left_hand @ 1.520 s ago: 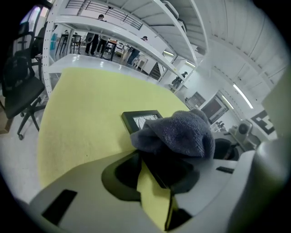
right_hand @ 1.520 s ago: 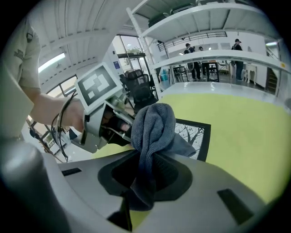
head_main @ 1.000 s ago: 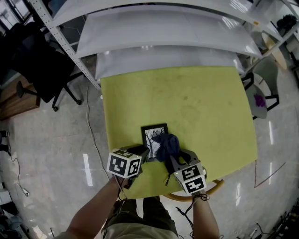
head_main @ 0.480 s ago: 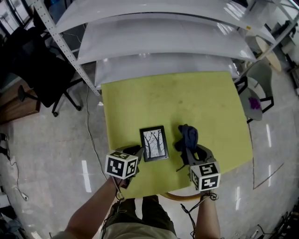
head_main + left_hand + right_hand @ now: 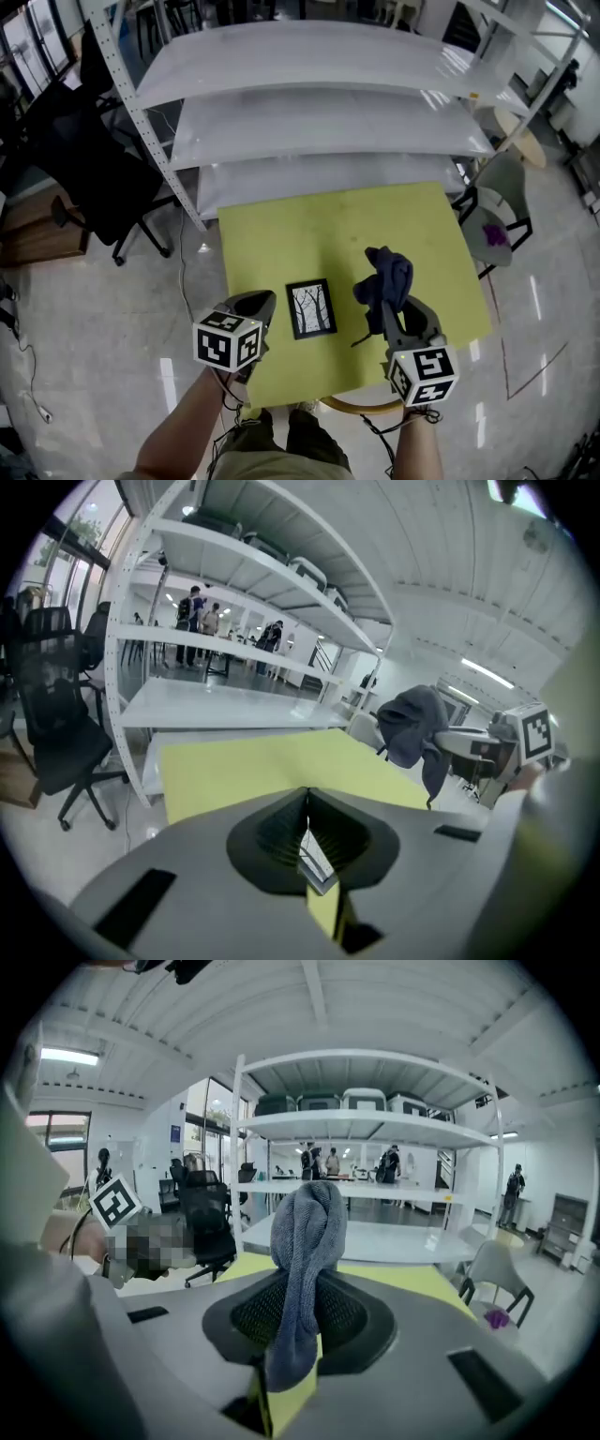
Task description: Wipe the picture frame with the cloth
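Note:
A small black picture frame [image 5: 311, 308] with a tree print lies flat on the yellow-green table [image 5: 328, 225], near its front edge. My right gripper [image 5: 394, 311] is raised to the right of the frame and is shut on a dark blue-grey cloth [image 5: 386, 279]. The cloth [image 5: 305, 1241] bunches above the jaws and hangs down between them. My left gripper [image 5: 262, 302] hovers left of the frame, clear of it, jaws shut with nothing in them. In the left gripper view the jaws [image 5: 307, 822] meet, and the cloth [image 5: 412, 726] hangs at the right.
A white metal shelving rack [image 5: 309, 103] stands behind the table. A black office chair [image 5: 103, 178] is at the left. At the right is a pale chair [image 5: 492, 230] with a purple object on it. A round stool rim [image 5: 361, 403] shows under the table's front edge.
Both grippers have risen off the table. The right one lifted the cloth off the frame and carried it right. The left one's jaws closed and drew back from the frame's left edge.

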Tool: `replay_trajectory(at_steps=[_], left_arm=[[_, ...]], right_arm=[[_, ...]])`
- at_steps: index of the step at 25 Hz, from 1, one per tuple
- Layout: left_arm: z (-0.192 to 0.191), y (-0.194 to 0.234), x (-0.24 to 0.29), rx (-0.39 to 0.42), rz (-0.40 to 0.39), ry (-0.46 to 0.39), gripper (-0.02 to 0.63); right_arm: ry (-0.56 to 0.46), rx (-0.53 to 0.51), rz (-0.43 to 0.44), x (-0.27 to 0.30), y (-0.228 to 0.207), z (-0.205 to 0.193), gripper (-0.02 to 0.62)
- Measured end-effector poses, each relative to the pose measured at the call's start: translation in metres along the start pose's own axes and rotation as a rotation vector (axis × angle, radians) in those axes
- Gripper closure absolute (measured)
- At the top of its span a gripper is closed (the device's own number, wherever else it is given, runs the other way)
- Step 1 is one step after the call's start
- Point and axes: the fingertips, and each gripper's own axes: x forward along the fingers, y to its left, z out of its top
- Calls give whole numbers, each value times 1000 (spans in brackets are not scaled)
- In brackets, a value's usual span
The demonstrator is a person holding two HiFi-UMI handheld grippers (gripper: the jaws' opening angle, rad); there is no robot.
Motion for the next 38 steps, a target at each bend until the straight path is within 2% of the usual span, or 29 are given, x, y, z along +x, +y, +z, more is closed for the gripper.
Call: replay_trajectory(at_steps=[5, 10, 15, 20, 26, 30, 34, 36, 38], left_arm=[[58, -17, -61, 64, 9, -155, 600], [107, -40, -121, 225, 53, -287, 600], [140, -63, -174, 364, 91, -418, 600], [145, -74, -214, 384, 92, -492, 600], [136, -64, -238, 380, 139, -561, 600], [118, -57, -237, 418, 175, -547, 600], [105, -63, -229, 548, 201, -528, 600], [102, -65, -227, 537, 181, -521, 600], [101, -67, -225, 489, 153, -516, 600]], right_arm=[[-149, -44, -24, -47, 15, 71, 512], [-291, -60, -54, -96, 34, 124, 511], [-398, -67, -81, -136, 53, 155, 509], [-430, -109, -107, -161, 73, 160, 508], [-424, -81, -99, -168, 87, 151, 508], [-406, -65, -92, -170, 94, 137, 508], [-364, -60, -70, -162, 103, 123, 509], [-341, -66, -71, -157, 104, 119, 509], [-333, -67, -71, -155, 104, 118, 509]])
